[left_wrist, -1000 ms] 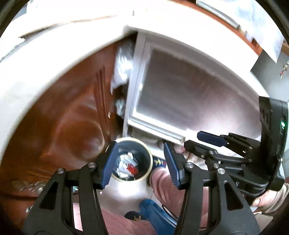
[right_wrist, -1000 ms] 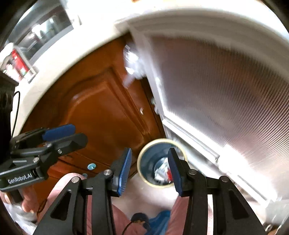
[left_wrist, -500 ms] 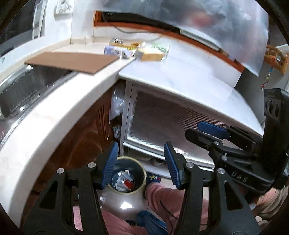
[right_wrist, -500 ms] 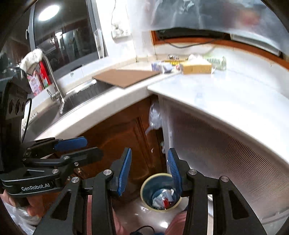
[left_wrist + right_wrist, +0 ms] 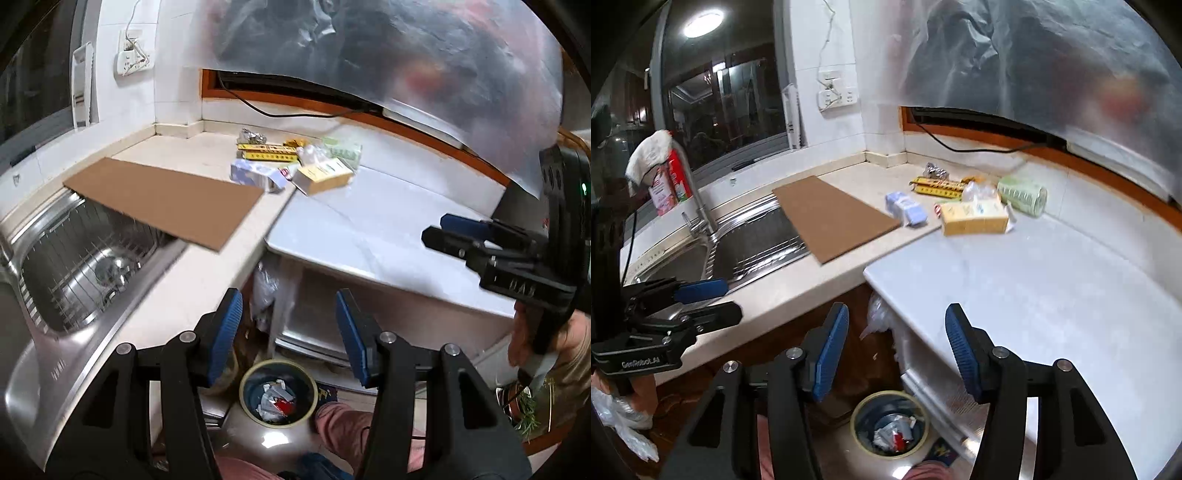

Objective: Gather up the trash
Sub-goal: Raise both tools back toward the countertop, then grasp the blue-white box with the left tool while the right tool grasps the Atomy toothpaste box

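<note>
- Left wrist view: the left gripper (image 5: 288,332) sits at the bottom centre of the frame, its jaws wide apart and holding nothing. Below it, on the floor, the bin (image 5: 277,393) already holds some crumpled scraps. At the upper centre, on the desk (image 5: 369,229), lies a cluster of trash (image 5: 295,166): a yellow box, a pale blue pack, wrappers and a green roll. A sheet of cardboard (image 5: 166,199) lies left of centre, overhanging the sink (image 5: 85,258). The right gripper (image 5: 458,232) shows at the right edge; whether it is open or closed cannot be told from this side view.
- Right wrist view: the right gripper (image 5: 897,343) sits at the bottom centre, jaws wide and empty. The bin (image 5: 890,424) is beneath it, the trash (image 5: 975,203) well apart at the upper centre. The left gripper (image 5: 701,299) shows at the left edge.
- Progress, as a judgement: the task looks partly done, with some scraps binned, several items left on the desk and neither gripper near them.
</note>
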{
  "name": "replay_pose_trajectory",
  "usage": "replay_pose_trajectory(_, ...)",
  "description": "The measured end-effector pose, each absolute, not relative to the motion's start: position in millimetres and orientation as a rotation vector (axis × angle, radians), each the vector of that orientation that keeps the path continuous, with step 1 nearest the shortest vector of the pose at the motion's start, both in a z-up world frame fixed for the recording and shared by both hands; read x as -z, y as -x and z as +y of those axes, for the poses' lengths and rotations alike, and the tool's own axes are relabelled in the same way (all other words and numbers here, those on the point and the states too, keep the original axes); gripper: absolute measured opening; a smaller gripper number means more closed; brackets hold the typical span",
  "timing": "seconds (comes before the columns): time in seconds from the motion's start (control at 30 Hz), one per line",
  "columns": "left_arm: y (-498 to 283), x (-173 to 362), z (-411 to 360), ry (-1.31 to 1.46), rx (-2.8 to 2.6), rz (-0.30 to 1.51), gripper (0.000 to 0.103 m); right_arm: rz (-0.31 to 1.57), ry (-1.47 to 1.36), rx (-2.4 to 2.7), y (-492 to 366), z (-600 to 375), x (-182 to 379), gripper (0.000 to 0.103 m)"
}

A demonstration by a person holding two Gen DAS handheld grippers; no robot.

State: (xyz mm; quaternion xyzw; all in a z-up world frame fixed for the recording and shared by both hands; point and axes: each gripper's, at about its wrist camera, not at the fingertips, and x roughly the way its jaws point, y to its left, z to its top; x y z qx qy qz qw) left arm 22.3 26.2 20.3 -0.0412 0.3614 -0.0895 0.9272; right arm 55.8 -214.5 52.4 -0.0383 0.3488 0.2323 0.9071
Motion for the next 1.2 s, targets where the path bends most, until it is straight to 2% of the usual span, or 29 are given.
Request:
replay_pose_trajectory(0.23, -107, -45, 31, 0.076, 0.138, 0.756, 0.049, 0.775, -0.039, -0.466, -166, -212, -82, 0.057)
replay_pose_trajectory(0.33, -156, -48, 32, 0.089, 0.123, 0.771, 0.049, 0.803, -0.103, -0.427, -217, -213, -85, 0.060)
replay_pose_trajectory(0.37, -179, -47, 33, 0.095, 0.112, 0.778, 0.049, 0.816, -0.122, -0.407, -235, -213, -84, 0.066)
replay_pose_trajectory(0.5, -244, -38, 33, 0.122, 0.080, 0.797, 0.049, 0.888, -0.243, -0.309, -309, -223, -66, 0.069)
replay_pose_trajectory(0.67, -313, -12, 36, 0.194, 0.041, 0.858, 0.049, 1.009, -0.392, -0.183, -386, -242, -16, 0.069)
replay_pose_trajectory(0.97, -384, 31, 28, 0.224, -0.034, 0.917, 0.049, 1.111, -0.579, -0.082, -435, -259, 51, 0.069)
replay_pose_trajectory(1.2, -406, 53, 34, 0.265, -0.080, 0.945, 0.049, 1.127, -0.522, -0.030, -451, -240, 66, 0.069)
